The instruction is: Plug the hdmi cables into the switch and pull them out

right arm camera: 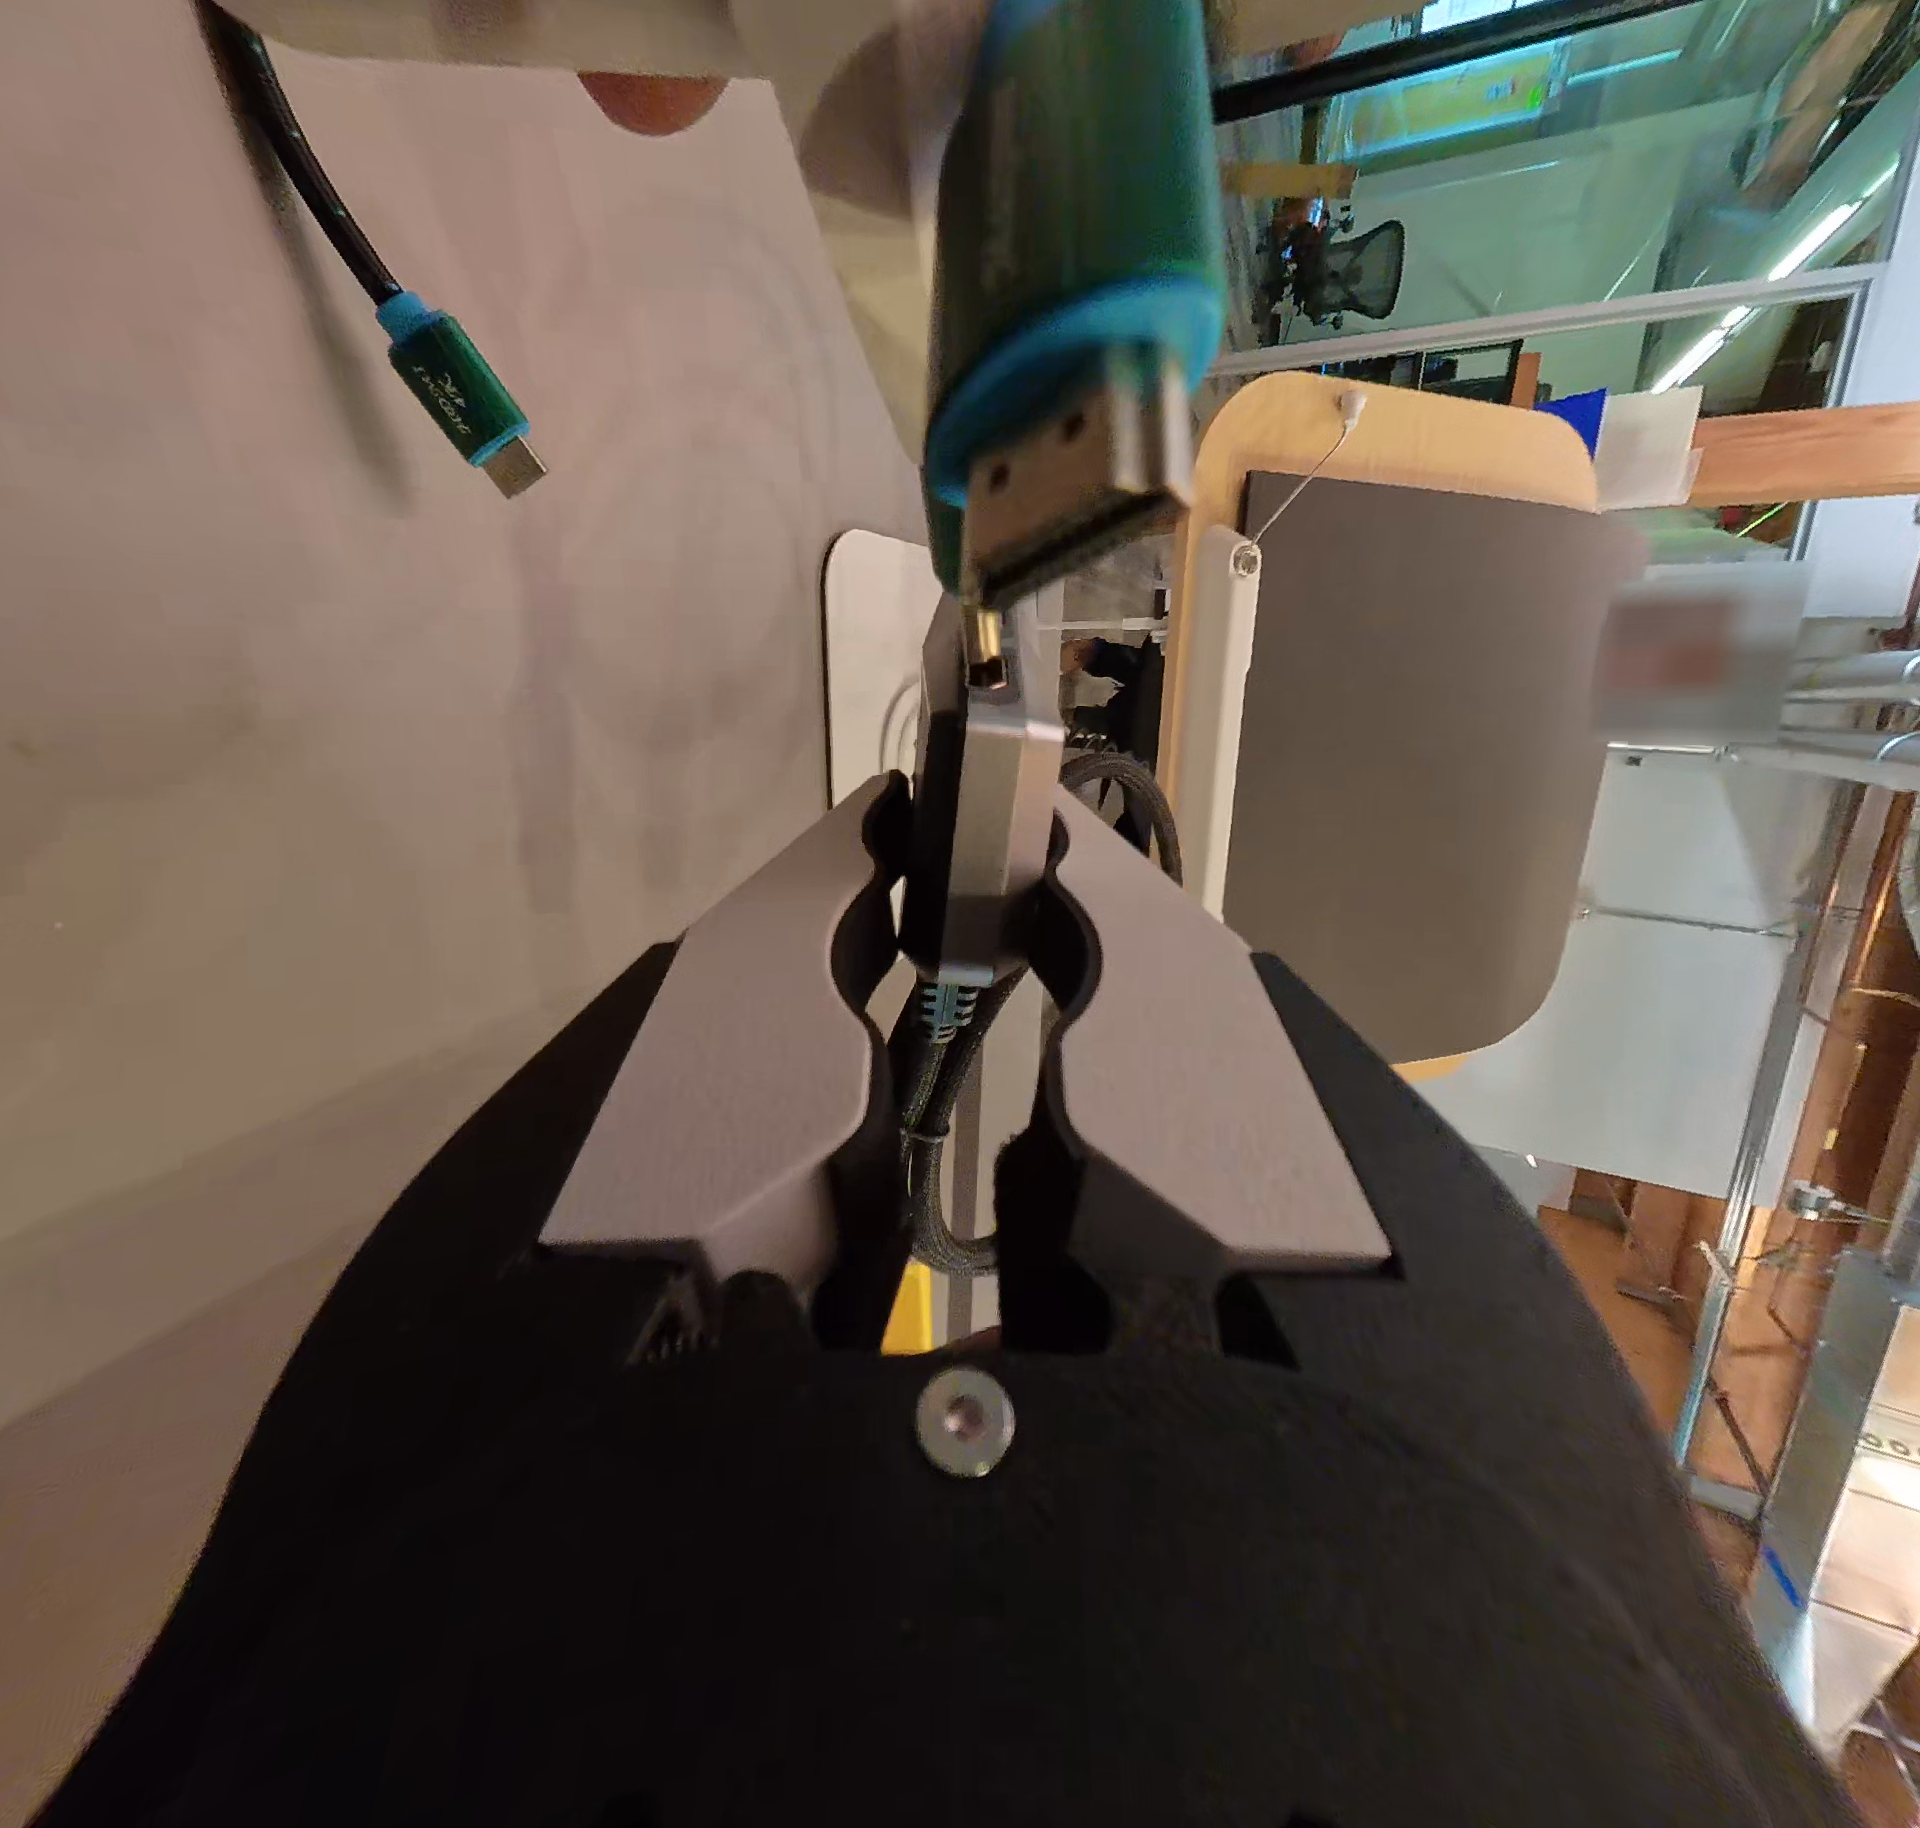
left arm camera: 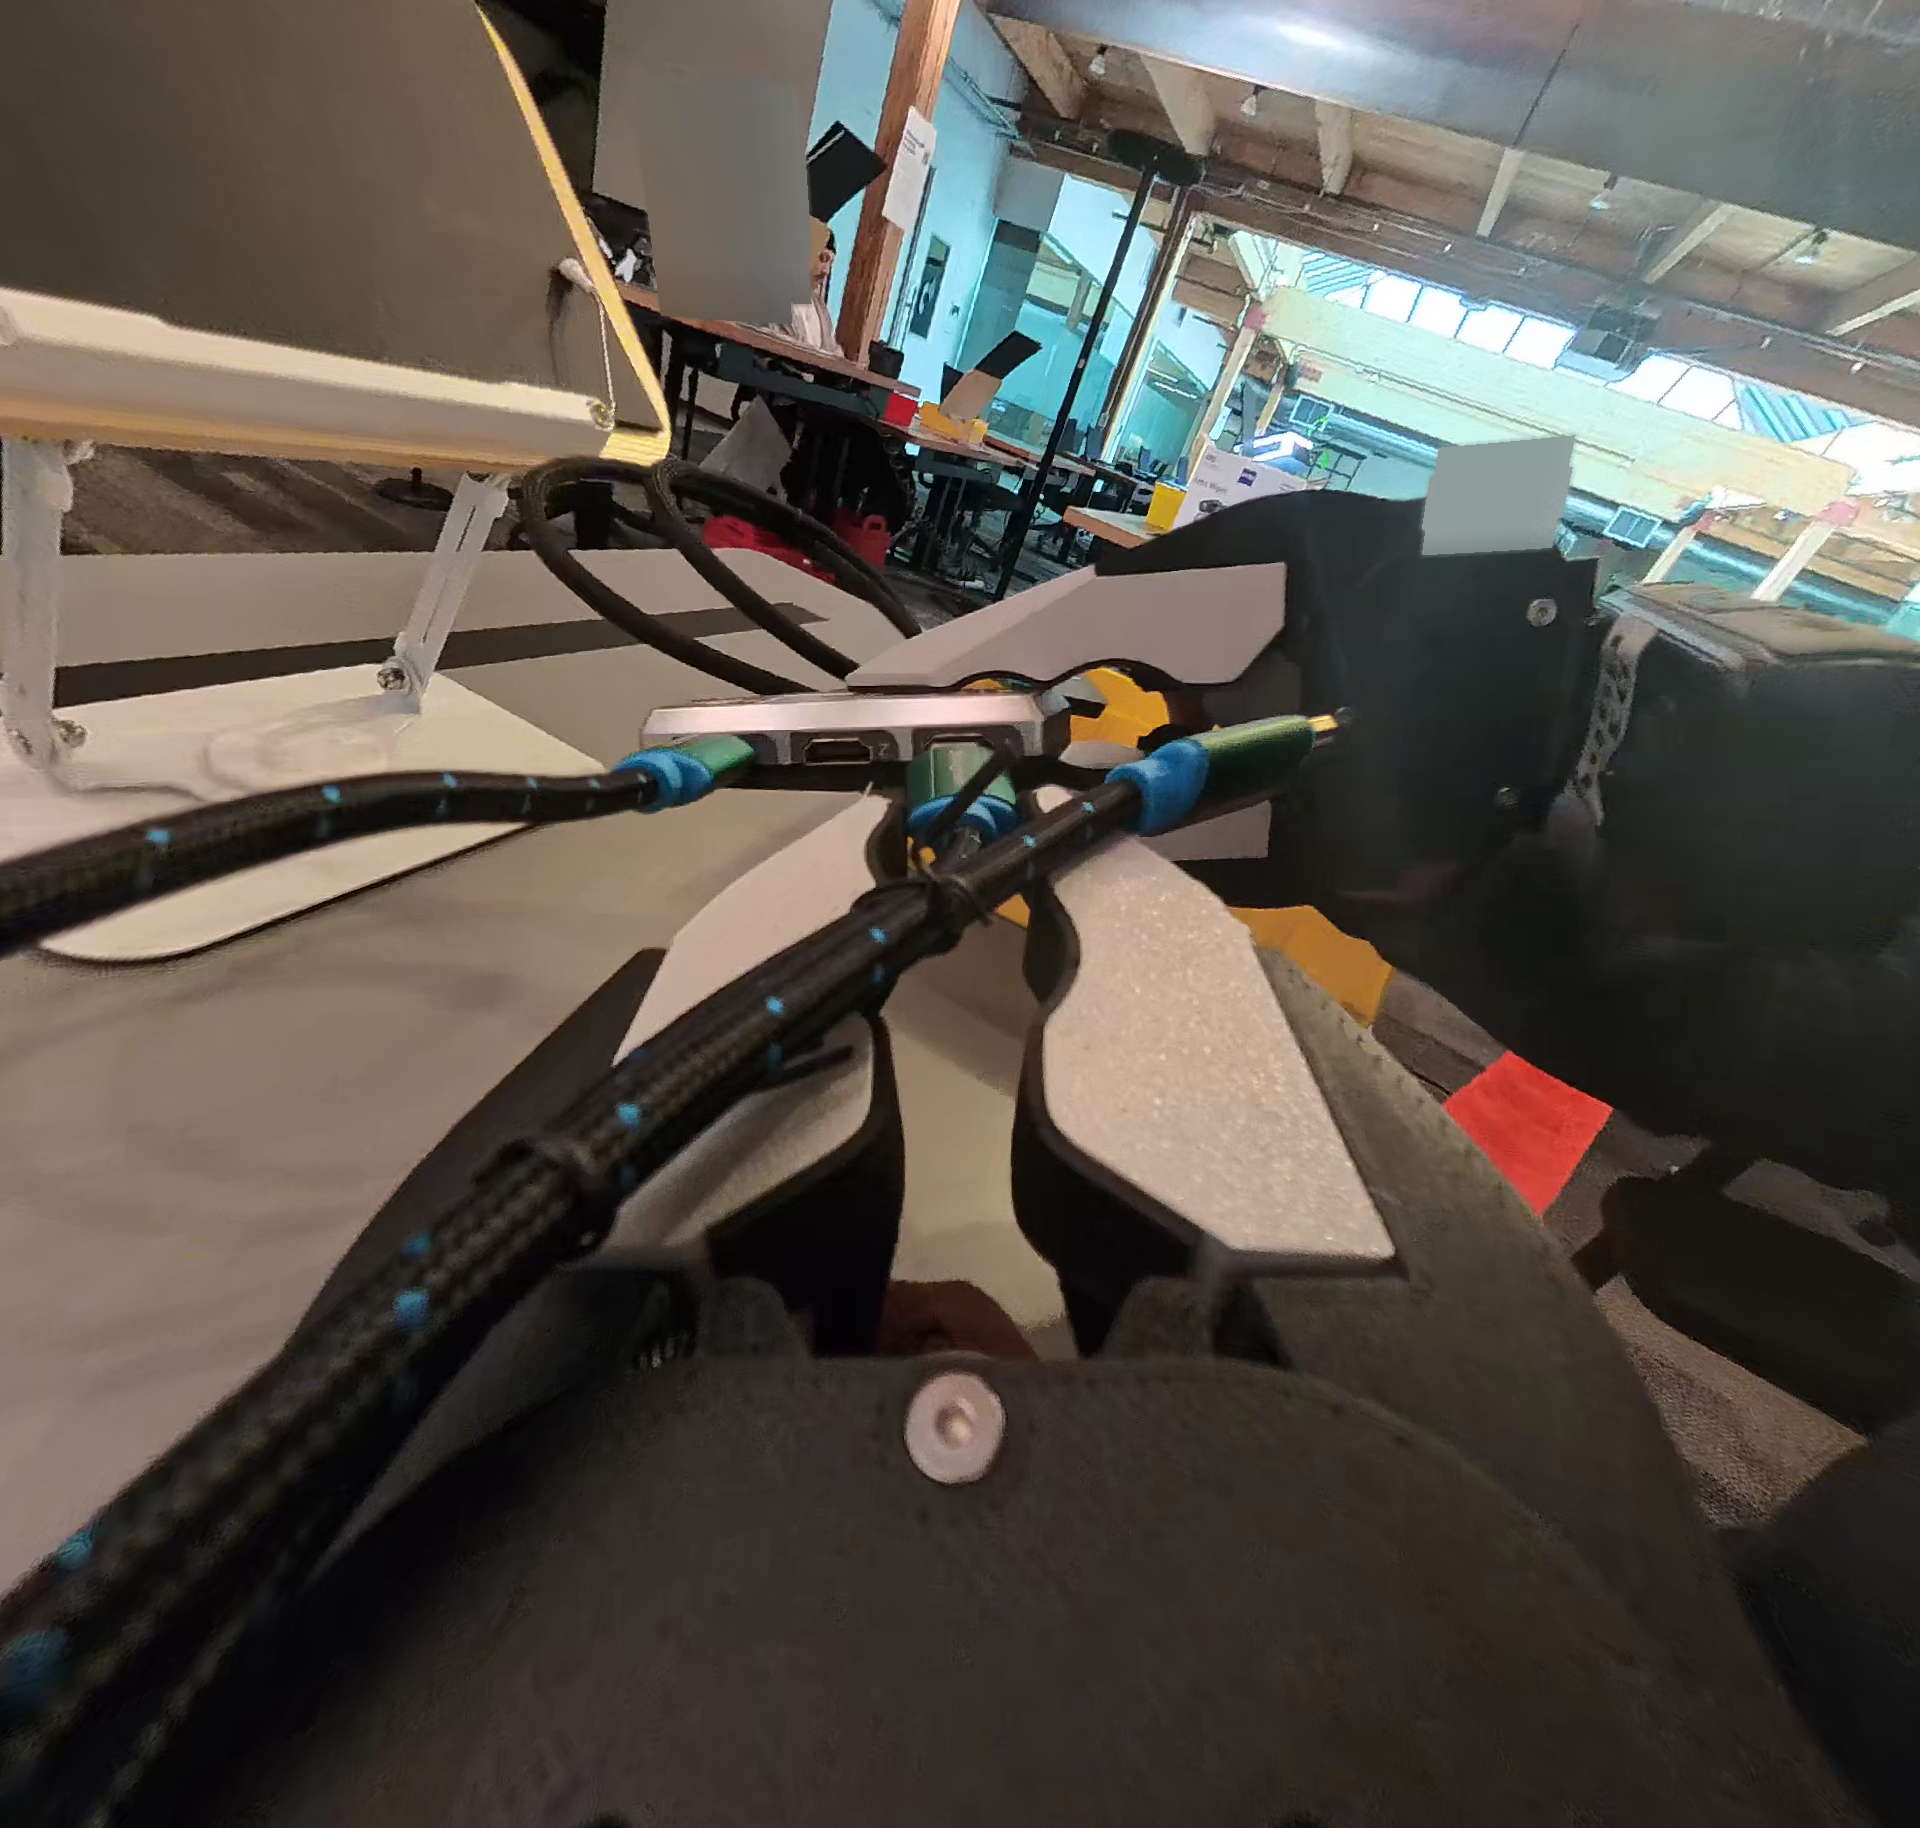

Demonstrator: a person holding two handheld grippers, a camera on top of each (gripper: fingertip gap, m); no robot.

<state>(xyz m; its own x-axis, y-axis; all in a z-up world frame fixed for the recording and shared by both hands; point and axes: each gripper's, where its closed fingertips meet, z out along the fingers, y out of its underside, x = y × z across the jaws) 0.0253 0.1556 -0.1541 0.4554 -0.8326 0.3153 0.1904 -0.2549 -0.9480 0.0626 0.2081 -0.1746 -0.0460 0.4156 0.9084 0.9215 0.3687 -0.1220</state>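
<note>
A: Your right gripper (right arm camera: 977,874) clamps the silver switch (right arm camera: 987,833).
B: Left gripper (left arm camera: 961,833)?
A: Closed on a green HDMI plug (left arm camera: 961,776), just below the switch's ports.

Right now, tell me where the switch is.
The switch is clamped between the right gripper fingers, held off the table; one green plug sits in its leftmost port.

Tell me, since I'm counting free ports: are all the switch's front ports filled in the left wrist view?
No, the switch shows two open ports beside one plugged cable.
</note>
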